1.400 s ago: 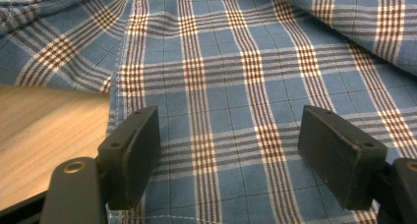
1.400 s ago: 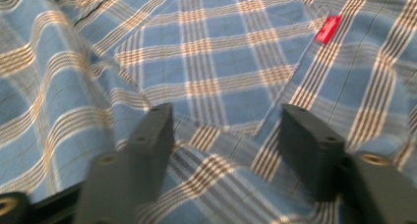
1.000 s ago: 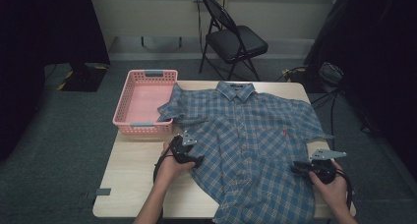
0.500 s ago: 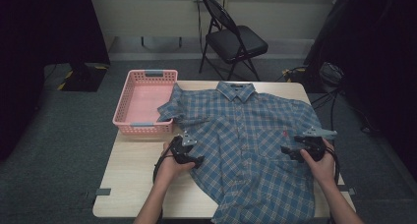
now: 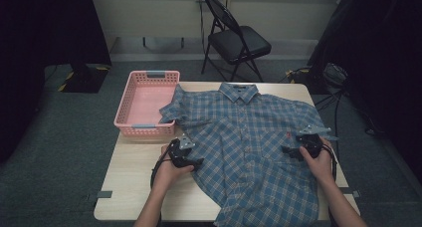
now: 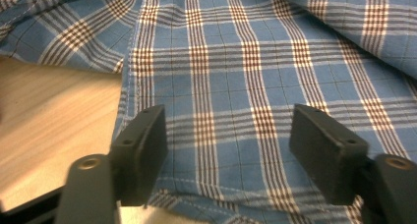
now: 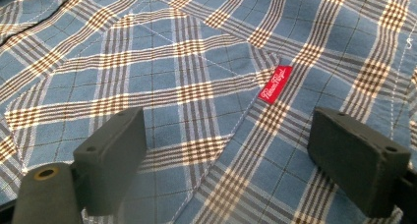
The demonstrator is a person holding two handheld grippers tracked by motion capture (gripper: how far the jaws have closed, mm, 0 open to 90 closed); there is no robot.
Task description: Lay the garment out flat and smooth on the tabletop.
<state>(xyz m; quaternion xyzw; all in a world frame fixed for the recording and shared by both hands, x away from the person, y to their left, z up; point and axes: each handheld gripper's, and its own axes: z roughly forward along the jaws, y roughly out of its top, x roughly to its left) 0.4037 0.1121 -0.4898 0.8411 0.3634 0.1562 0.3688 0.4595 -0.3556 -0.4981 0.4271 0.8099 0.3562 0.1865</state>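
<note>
The left gripper [image 5: 191,160] sits at about 7 o'clock from the table's middle, its jaws spread wide over the near-left edge of the plaid shirt [image 5: 249,152]; in the left gripper view [image 6: 228,145] the two black pads stand apart with flat blue checked cloth between them, neither pad pressing on it, and the jaws have just been closing a little; bare wood of the table [image 6: 49,121] shows at 9 o'clock of that view, where the shirt's hem ends. The person's left hand [image 5: 169,170] wraps the gripper's body from the 6 o'clock side.

The right gripper [image 5: 293,151] lies at about 4 o'clock from the table's middle, pointing toward 9 o'clock over the shirt's chest; its jaws have just been opening and now stand wide; in the right gripper view [image 7: 226,160] cloth lies under the gap, not pinched, and a small red label [image 7: 275,84] is sewn at the corner of the chest pocket [image 7: 142,91], at 12 o'clock of the gap. The right hand [image 5: 318,162] holds it from the 4 o'clock side.

The shirt is spread front-up across the table [image 5: 134,187], collar at 12 o'clock, its lower part hanging over the near edge at 6 o'clock; one sleeve reaches to 10 o'clock and overlaps the rim of a pink basket [image 5: 134,120]; beyond the table, at 12 o'clock, stands a black folding chair [image 5: 236,38].
</note>
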